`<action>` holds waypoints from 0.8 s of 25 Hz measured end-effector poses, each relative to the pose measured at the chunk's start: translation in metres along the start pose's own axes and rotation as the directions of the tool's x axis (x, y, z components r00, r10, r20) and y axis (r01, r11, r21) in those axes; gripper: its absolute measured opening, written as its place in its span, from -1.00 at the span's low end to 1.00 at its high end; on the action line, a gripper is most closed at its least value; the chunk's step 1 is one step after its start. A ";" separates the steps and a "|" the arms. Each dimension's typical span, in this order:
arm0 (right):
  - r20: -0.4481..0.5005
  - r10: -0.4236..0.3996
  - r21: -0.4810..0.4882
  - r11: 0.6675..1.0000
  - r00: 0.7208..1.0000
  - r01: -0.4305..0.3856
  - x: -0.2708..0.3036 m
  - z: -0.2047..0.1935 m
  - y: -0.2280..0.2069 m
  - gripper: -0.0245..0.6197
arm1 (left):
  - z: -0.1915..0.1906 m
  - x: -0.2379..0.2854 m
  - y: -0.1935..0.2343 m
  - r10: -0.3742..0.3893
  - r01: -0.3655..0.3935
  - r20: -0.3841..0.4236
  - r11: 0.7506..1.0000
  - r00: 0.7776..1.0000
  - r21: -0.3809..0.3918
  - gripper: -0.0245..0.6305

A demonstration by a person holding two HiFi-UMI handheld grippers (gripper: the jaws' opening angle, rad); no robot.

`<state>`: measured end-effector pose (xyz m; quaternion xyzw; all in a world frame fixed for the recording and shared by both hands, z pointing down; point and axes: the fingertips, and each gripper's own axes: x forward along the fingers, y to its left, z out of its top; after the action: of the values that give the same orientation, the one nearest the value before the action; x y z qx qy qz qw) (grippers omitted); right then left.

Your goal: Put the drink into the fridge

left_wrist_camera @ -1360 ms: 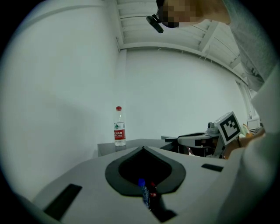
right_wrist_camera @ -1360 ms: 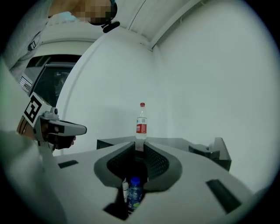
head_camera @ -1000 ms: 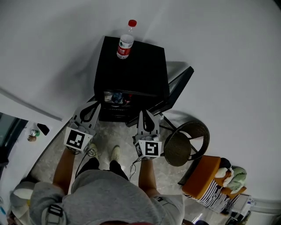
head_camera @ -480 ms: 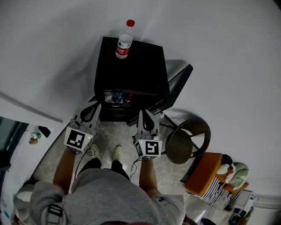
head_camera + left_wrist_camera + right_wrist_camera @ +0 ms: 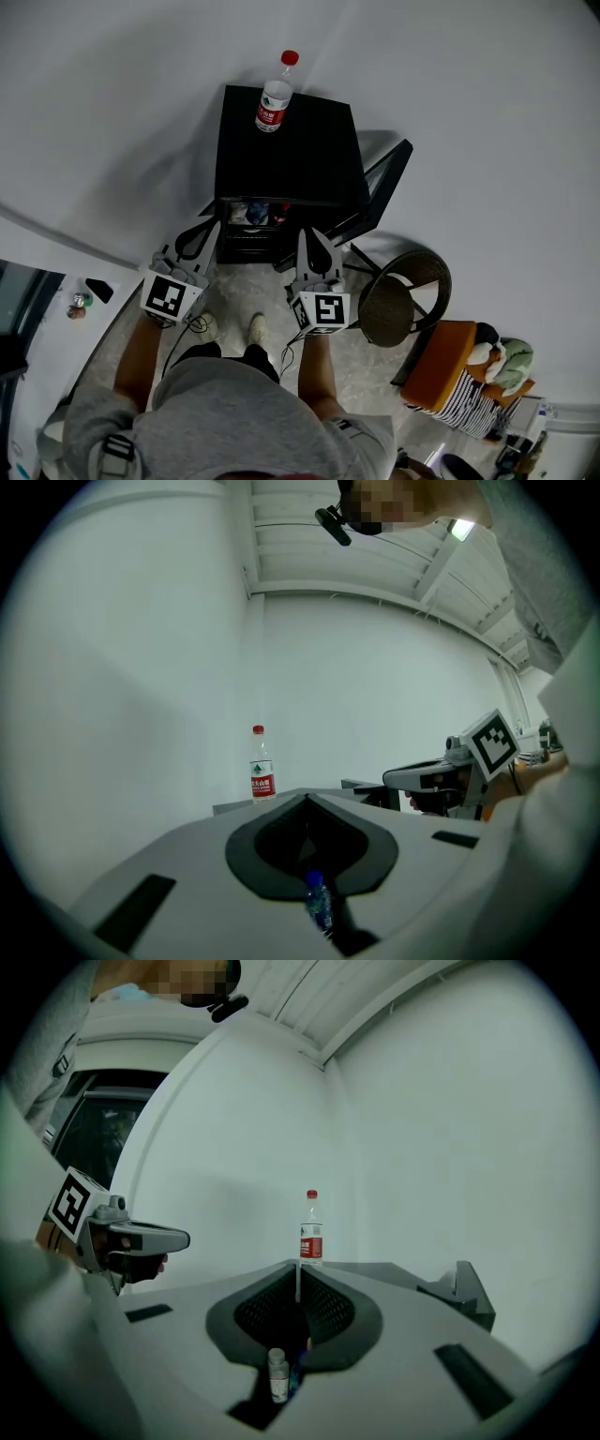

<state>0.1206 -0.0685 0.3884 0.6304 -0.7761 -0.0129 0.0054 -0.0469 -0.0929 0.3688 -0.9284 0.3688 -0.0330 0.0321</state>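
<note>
I see the clear plastic drink bottle with a red cap and red label (image 5: 271, 98) standing upright on top of the black box-shaped mini fridge (image 5: 286, 155), near its back edge, well apart from both tools. My left tongs (image 5: 212, 225) and right tongs (image 5: 307, 232) point level at the fridge's open front, its door (image 5: 380, 187) standing out to the right. Both pairs are pinched together at the tips, gripping nothing.

Bottle (image 5: 271, 105) atop fridge (image 5: 291, 155), chair (image 5: 398, 305) right
</note>
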 end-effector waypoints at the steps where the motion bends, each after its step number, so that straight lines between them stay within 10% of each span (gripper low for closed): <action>1: 0.003 -0.003 -0.002 1.000 1.000 0.003 0.002 0.003 0.003 -0.81 | 0.001 -0.002 0.004 -0.003 0.003 0.004 1.000 1.000 0.001 -0.91; 20: 0.138 0.089 -0.018 0.996 0.987 -0.087 0.101 0.072 0.013 -0.81 | 0.024 0.011 0.089 0.098 -0.102 0.079 0.994 0.992 0.037 -0.91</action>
<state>0.0852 -0.1641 0.3156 0.5931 -0.8016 -0.0611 -0.0439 -0.0972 -0.1644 0.3380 -0.9084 0.4126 -0.0032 0.0669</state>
